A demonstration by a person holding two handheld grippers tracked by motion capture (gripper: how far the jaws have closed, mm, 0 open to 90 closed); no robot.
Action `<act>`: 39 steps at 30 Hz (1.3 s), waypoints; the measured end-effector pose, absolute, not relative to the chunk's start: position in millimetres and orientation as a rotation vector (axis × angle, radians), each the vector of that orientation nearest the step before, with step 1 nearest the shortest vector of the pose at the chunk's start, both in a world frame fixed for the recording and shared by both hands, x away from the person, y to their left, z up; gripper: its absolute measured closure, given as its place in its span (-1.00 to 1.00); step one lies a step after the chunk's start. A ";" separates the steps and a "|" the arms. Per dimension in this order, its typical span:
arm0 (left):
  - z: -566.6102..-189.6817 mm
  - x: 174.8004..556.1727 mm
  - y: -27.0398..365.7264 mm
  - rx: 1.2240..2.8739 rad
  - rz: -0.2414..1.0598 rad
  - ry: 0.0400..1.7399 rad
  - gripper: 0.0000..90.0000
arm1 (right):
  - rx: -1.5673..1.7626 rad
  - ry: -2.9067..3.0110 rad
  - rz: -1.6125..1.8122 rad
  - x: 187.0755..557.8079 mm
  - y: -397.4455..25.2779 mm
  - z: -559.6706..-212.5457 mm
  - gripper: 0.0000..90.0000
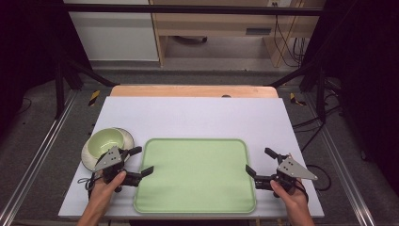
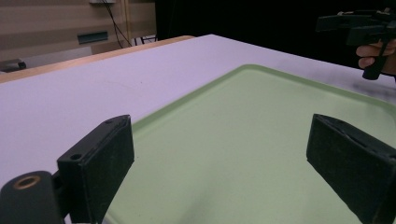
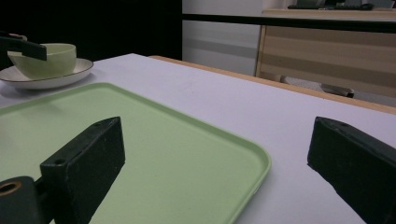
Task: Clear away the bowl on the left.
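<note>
No text, label or number can be read anywhere.

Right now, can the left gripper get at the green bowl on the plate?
Probably yes. The left gripper is open beside the green bowl, which sits on the plate just off the tray. Nothing lies between them, though the jaws face the tray.

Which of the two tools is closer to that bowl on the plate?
The left. The left tool sits just beside the bowl, at the tray's left edge. The right tool is across the tray, at its right edge.
</note>
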State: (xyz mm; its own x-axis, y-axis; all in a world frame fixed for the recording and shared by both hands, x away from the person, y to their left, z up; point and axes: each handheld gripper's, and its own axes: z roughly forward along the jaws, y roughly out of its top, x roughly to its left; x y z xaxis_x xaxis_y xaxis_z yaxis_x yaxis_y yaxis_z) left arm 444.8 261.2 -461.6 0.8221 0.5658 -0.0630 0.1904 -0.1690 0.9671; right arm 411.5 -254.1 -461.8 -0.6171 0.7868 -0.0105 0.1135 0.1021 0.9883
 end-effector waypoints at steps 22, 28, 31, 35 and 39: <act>-445.2 442.6 269.6 1.713 0.368 0.593 -0.84 | 0.883 1.826 1.557 410.4 -253.7 -460.8 -0.90; -435.0 443.7 271.7 1.760 0.362 0.583 -0.84 | 0.891 1.823 1.553 410.4 -254.2 -460.9 -0.90; -432.0 443.9 272.4 1.780 0.368 0.589 -0.84 | 0.889 1.827 1.547 411.0 -254.5 -461.1 -0.90; -424.0 444.7 272.1 1.799 0.363 0.588 -0.84 | 0.884 1.822 1.549 410.1 -253.2 -460.4 -0.90; -415.9 447.7 271.5 1.822 0.375 0.586 -0.84 | 0.889 1.833 1.537 410.7 -253.3 -461.9 -0.90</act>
